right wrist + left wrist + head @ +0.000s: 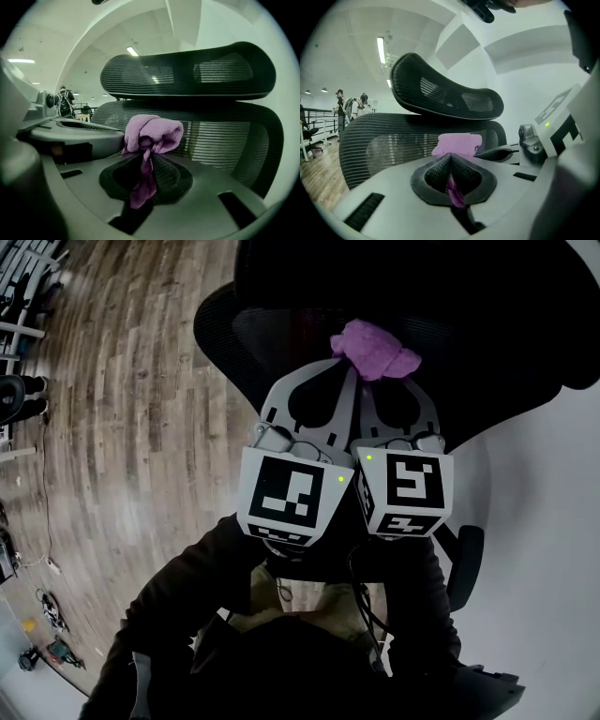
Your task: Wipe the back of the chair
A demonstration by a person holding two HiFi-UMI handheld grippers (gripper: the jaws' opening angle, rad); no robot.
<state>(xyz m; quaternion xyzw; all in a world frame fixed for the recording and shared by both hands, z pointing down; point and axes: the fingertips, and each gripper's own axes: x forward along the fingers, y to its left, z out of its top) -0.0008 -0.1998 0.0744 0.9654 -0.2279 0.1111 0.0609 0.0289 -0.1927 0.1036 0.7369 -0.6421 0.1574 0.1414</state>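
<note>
- Just ahead of both tongs stands the chair back [225,136], its ribbed mesh filling the space beyond the tips, with the headrest [187,70] above it.
- Left tongs [451,161] are closed on a purple cloth [152,133]. A strand runs down between the jaws and the bunch sits at their tips.
- Right tongs [146,159] are clamped on the same cloth, so the 2 pairs of tips meet side by side on 1 wad.
- That wad lies between the tips and the mesh, near the top of the back. I cannot tell whether it touches the mesh.
- Step in hand, as I judge it: bring the wad onto the mesh and start stroking.
- To do it well:
  - Hold both grips firm and move the 2 tongs as 1, so the cloth is not pulled apart.
  - Press lightly, since mesh likely gives.
  - Stroke side to side along the ribs, working down from the top edge.
- Risk: the wad is small and bunched, so a tilted approach could let bare tips scrape or snag the mesh. Lead with the cloth.
</note>
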